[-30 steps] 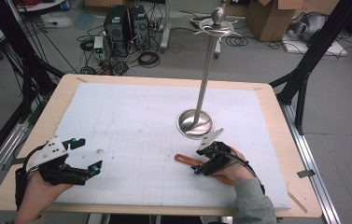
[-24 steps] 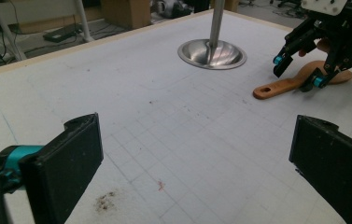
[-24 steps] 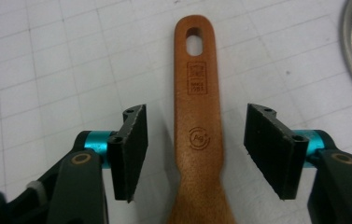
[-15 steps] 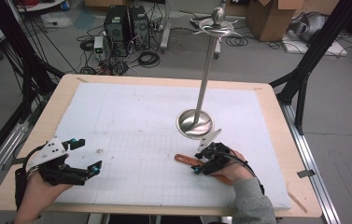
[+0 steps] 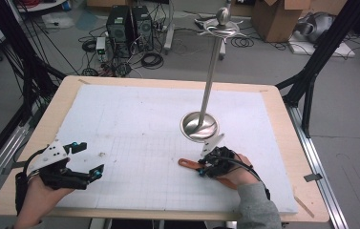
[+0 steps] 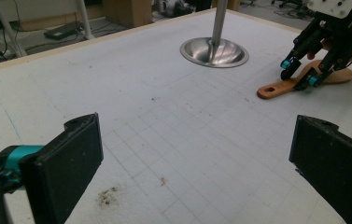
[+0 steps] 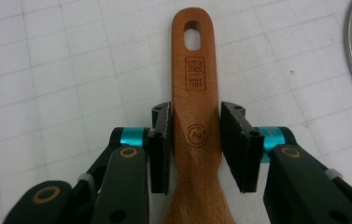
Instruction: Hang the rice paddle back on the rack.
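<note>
spoon: a flat wooden spatula-type spoon (image 7: pixel 196 116) lies on the white gridded mat (image 5: pixel 134 138), handle end with the hanging hole pointing away from the person's right hand, just in front of the round steel base of the stand (image 5: pixel 199 125) but not touching it.

right gripper: the right gripper (image 7: pixel 196 140) straddles the handle a bit behind the stamped logo. The jaws have just been closing in on it. The left pad looks like it's on the edge or near enough, and the right pad has a thin sliver of gap, so I'd say it's not clamped yet.

left gripper: the left gripper (image 5: pixel 86 160) sits off near the left edge of the mat, jaws wide apart, nothing between them, well away from the spoon.

how it'll handle: my guess is light, stiff and not fragile. The wood looks smooth and finished, so it could be a bit slick against the hard pads.

where to grab: edge to edge across the flat handle seems right. It lies so low on the mat that the pads have to get right down to catch it.

watch out: the handle flares wider toward the blade just behind the pads, so a grip there could let it pivot or squirt forward. The straight part near the logo looks safer to me.
</note>
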`<act>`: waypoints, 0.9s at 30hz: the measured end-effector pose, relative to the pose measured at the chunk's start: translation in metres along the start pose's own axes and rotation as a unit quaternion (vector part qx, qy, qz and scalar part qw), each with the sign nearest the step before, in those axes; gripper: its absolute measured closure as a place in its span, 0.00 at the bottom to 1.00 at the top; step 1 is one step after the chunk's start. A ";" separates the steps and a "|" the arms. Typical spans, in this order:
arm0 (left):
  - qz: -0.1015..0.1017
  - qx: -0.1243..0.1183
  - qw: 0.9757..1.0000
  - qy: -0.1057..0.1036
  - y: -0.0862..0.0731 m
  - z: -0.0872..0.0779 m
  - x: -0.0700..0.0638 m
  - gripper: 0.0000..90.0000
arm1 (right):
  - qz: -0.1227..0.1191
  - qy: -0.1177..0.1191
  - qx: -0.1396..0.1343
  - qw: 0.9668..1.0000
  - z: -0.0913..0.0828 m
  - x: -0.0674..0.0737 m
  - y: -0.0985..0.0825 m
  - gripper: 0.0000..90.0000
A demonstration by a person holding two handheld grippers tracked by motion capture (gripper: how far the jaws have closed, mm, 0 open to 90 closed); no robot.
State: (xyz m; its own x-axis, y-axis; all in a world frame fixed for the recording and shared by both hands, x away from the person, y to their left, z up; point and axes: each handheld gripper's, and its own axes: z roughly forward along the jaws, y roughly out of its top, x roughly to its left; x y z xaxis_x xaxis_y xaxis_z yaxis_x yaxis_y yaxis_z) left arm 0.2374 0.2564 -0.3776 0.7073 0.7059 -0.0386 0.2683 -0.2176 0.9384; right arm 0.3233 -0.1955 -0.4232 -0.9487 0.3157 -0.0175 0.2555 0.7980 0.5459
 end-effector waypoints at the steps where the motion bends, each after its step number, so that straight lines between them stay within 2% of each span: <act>1: 0.000 0.000 1.000 0.000 0.000 0.000 0.000 0.04 | 0.001 -0.001 0.000 1.000 0.000 0.000 0.000 0.72; 4: 0.001 0.001 1.000 0.000 0.000 0.001 0.000 0.04 | -0.004 -0.004 0.001 1.000 0.000 0.001 0.001 0.72; 7: 0.002 0.000 1.000 -0.002 0.001 0.000 -0.001 0.04 | 0.005 -0.016 -0.001 1.000 -0.003 0.001 0.001 0.72; 21: 0.005 0.003 1.000 -0.007 0.002 0.007 -0.003 0.04 | 0.020 -0.038 -0.064 0.997 -0.033 0.003 -0.005 0.72; 27: 0.006 0.002 1.000 -0.007 0.004 0.007 -0.002 0.04 | 0.025 -0.051 -0.102 0.993 -0.054 0.005 -0.008 0.72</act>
State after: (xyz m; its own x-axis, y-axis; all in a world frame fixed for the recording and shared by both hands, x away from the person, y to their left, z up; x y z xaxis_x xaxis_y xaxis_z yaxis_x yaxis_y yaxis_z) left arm 0.2415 0.2492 -0.3757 0.7197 0.6936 -0.0323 0.2624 -0.2287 0.9375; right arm 0.3060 -0.2279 -0.3825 -0.9090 0.4115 -0.0659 0.2486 0.6624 0.7067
